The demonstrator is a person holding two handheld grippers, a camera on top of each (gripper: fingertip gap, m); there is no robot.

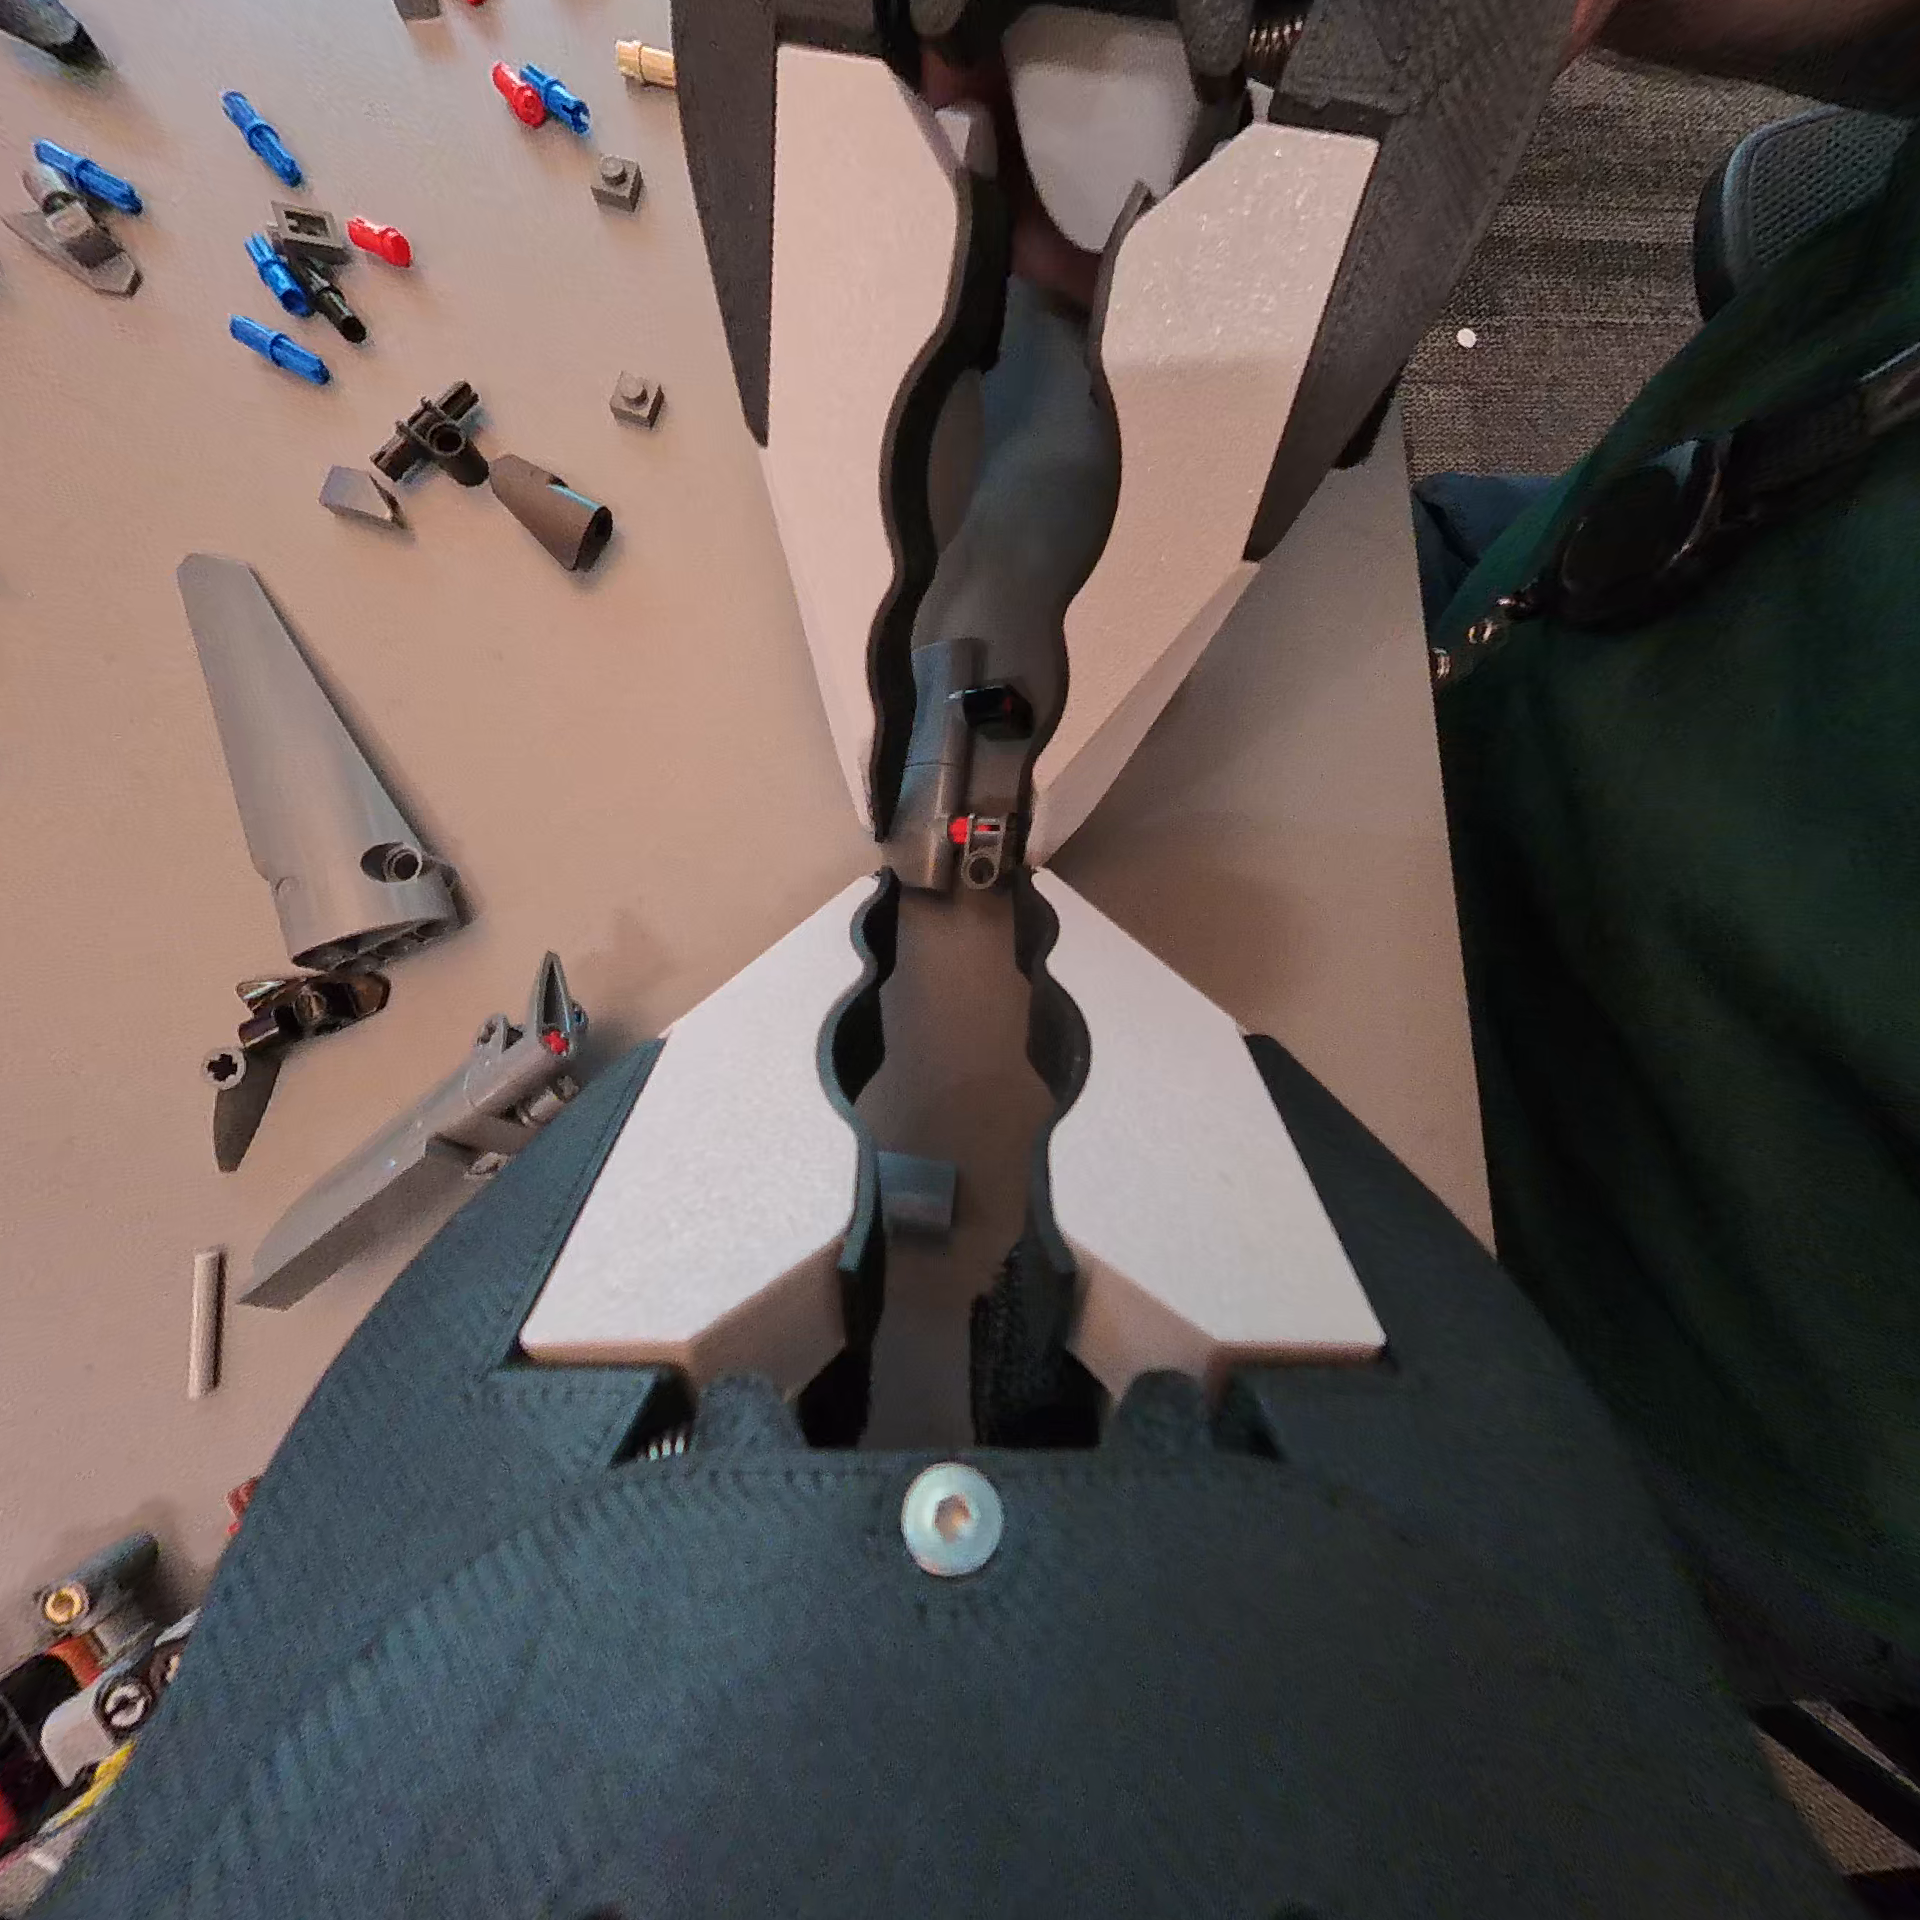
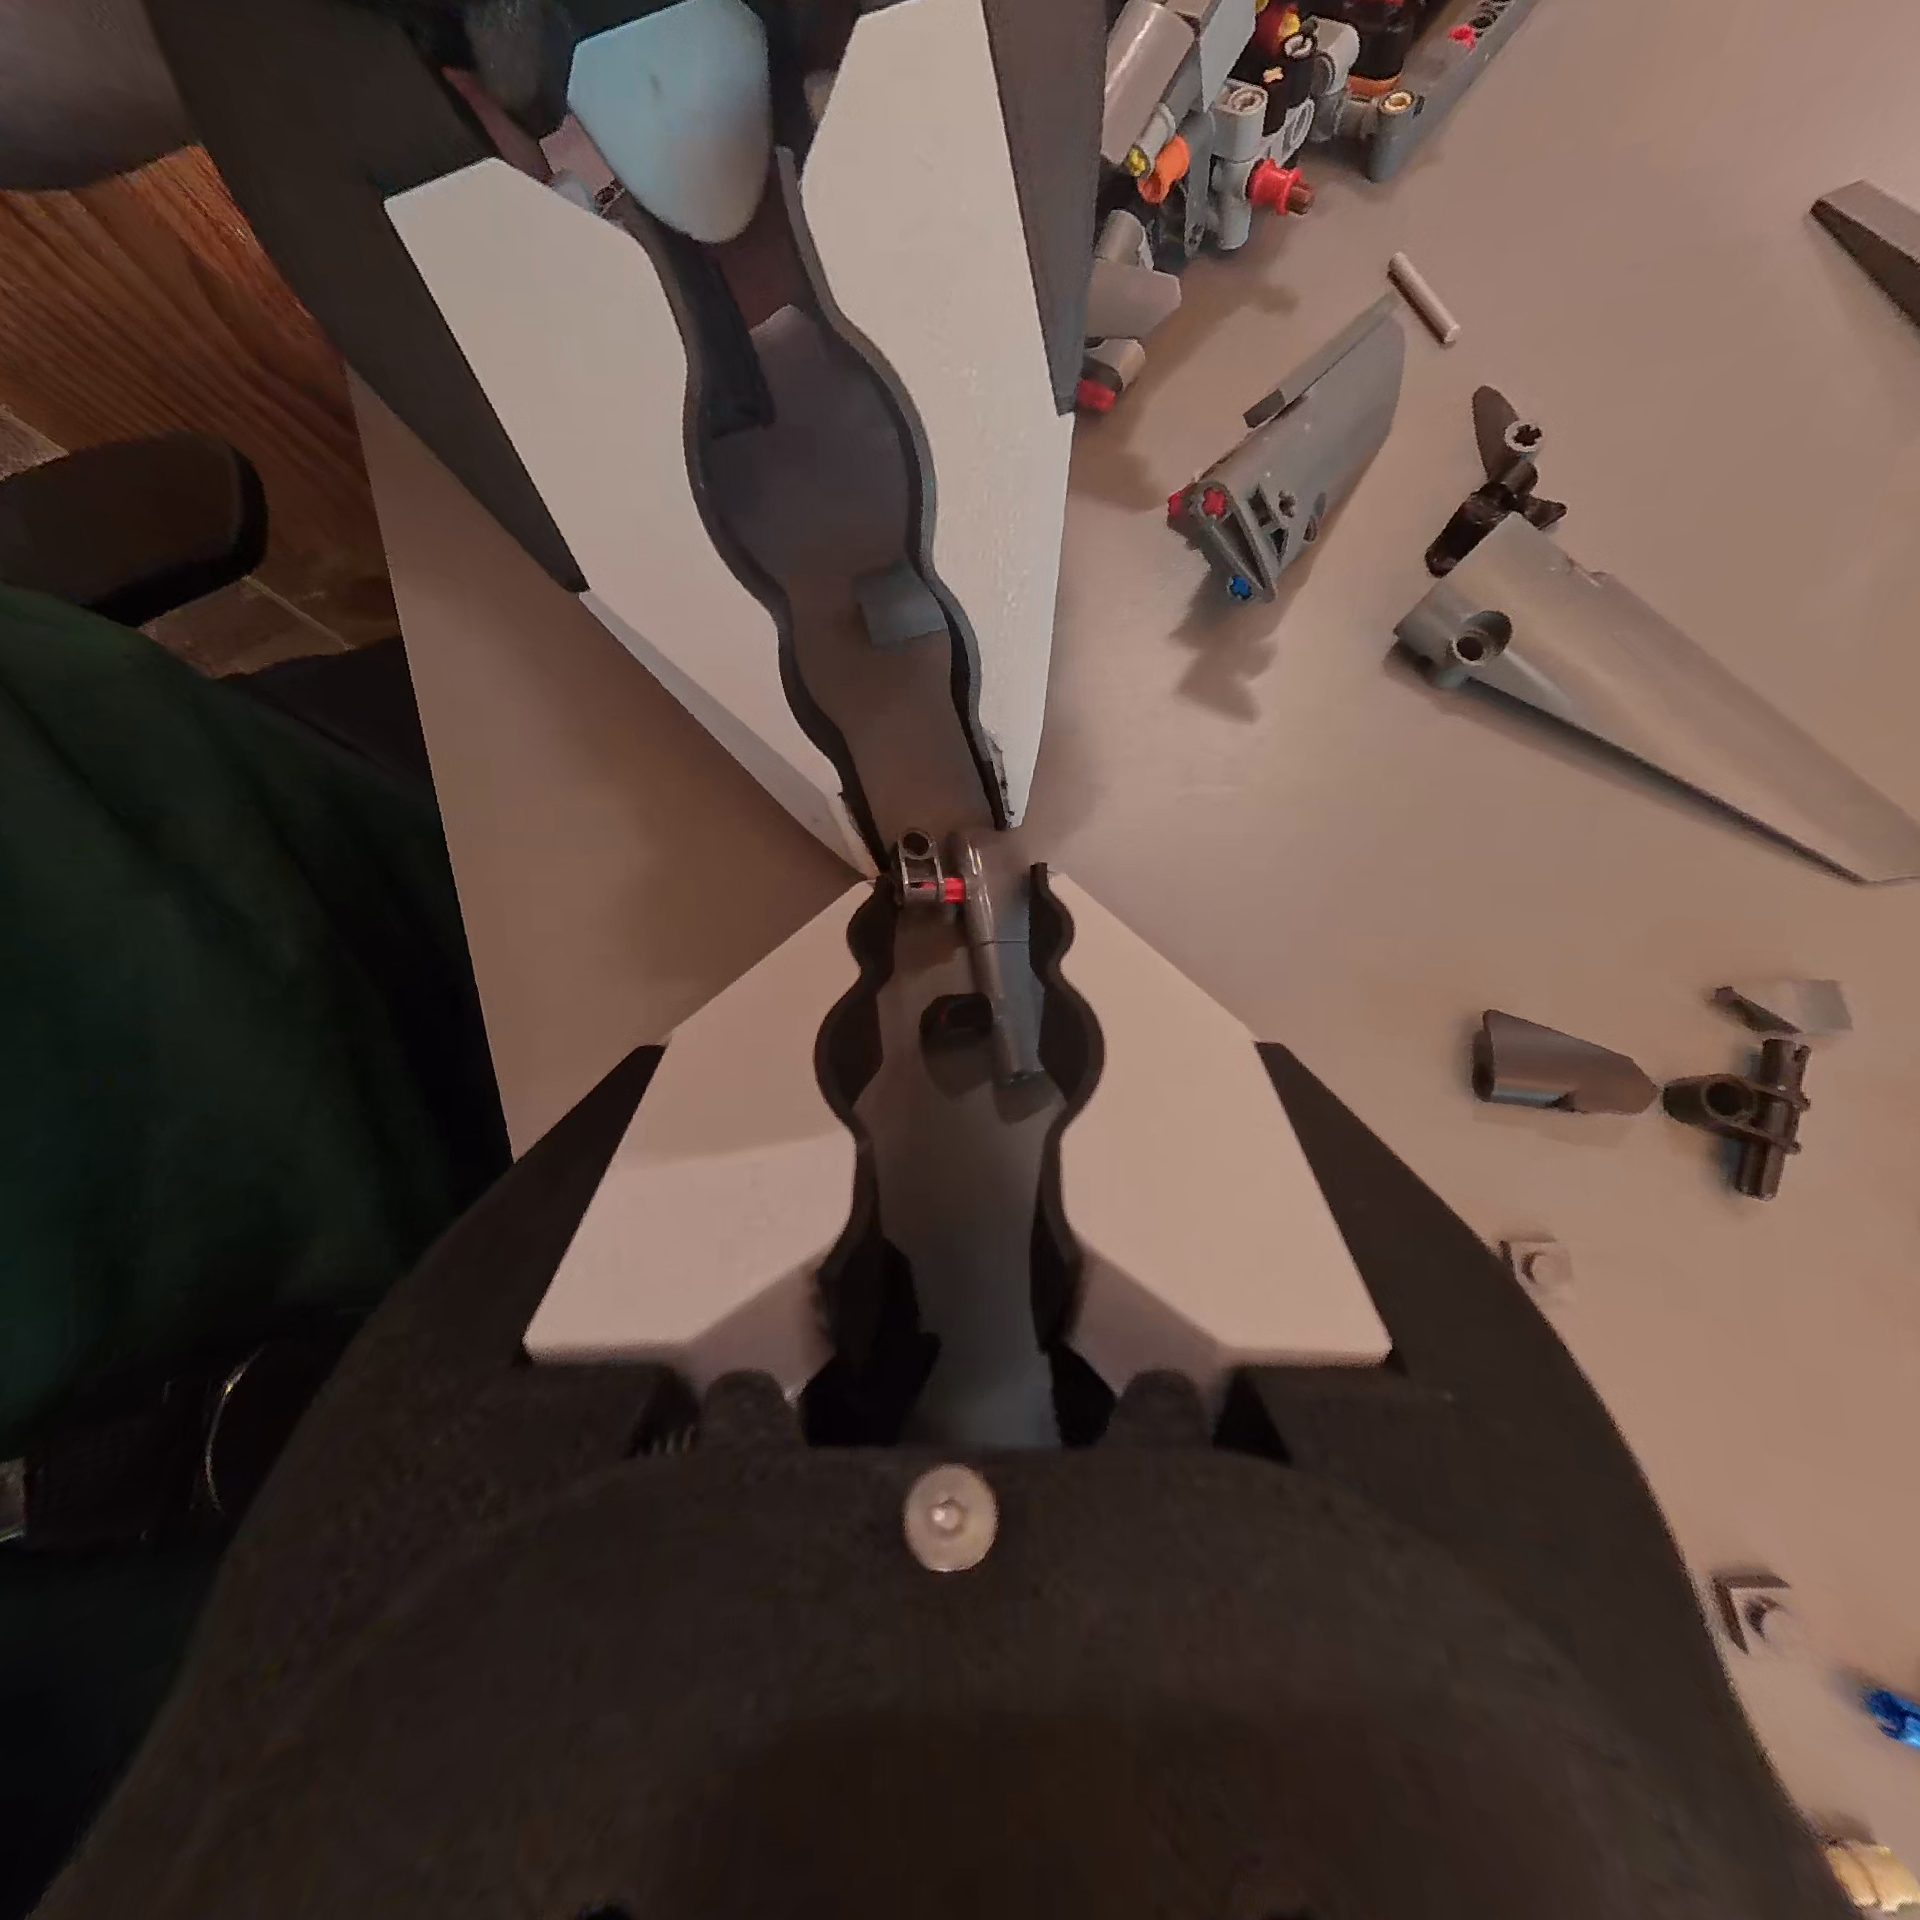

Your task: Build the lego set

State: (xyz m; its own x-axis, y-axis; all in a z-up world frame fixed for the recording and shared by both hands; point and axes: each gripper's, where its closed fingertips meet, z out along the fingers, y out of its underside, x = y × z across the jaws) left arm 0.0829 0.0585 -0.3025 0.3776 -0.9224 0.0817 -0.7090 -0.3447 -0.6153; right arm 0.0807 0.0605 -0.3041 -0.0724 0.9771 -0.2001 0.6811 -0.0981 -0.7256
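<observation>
Between both tools (image 1: 954, 883), grey lego piece (image 1: 940, 769).

We seem to be in an office or workroom, plain pale surface (image 1: 644, 665) strewn with loose toy building pieces, grey carpet (image 1: 1579, 208) beyond its edge, black mesh chair (image 1: 1787, 197) beside it, wood panel (image 2: 156, 312) behind another dark chair (image 2: 125, 520).

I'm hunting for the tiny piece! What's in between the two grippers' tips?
A small grey Lego assembly with a red pin, right where the left gripper and right gripper tips meet. Both wrist views show it.
</observation>
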